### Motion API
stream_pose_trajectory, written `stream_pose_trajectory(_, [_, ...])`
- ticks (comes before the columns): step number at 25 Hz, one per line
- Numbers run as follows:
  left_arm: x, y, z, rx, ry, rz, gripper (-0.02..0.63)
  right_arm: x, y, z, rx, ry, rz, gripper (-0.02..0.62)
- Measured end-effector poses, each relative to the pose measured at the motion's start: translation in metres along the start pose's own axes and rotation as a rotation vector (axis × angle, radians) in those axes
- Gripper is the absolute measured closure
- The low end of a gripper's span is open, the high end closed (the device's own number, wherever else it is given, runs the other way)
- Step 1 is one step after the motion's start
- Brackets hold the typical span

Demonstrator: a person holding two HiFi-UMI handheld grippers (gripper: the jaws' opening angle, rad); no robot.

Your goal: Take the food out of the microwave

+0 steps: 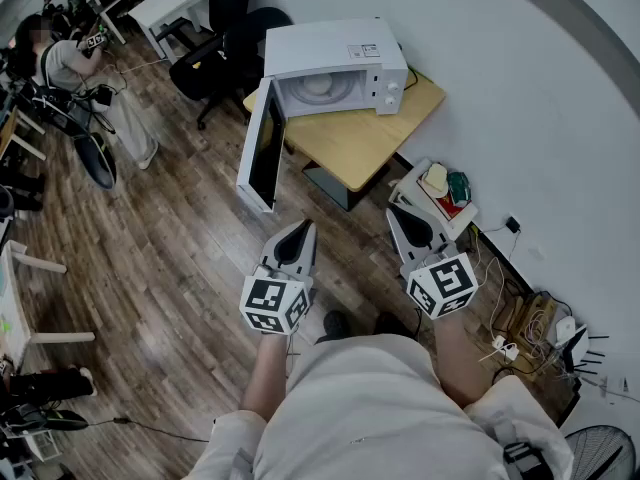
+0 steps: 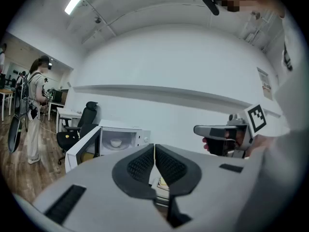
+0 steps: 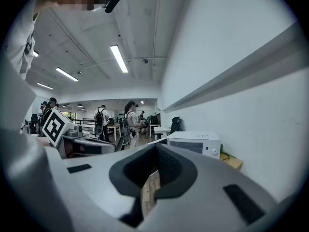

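Though well beyond left gripper [image 1: 300, 233] and right gripper [image 1: 405, 223], bowl [image 2: 116, 142] inside open microwave [image 1: 335, 53]

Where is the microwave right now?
Head view, upper centre: the microwave sits on the wooden table by the wall, its door open.

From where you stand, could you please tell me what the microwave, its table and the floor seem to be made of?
The microwave looks like white painted sheet metal or plastic: smooth, uniform, faint sheen. The table under it seems light wood or laminate: even matte tan top. The floor looks like wood or wood-look planks: brown grain and seams.
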State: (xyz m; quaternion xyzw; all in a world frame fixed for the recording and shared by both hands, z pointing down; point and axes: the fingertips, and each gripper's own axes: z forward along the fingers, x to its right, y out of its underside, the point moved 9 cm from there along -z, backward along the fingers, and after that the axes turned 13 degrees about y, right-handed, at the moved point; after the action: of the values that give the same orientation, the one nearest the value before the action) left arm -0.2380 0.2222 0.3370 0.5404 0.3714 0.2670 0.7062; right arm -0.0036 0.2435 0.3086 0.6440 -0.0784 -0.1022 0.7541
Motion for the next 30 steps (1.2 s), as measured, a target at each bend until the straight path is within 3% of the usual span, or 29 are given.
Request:
stream_pose_trajectory(11, [0.007,0.000,-0.007,-0.008,0.016,0.008,0.595,-0.009,-0.004,-0.007,0.007,0.002,-0.039,0.595])
stream_pose_trajectory(30, [0.013,0.024,-0.019,-0.030,0.027,-0.014,0.595,-0.014,0.022,-0.018,-0.022,0.029,0.024,0.595])
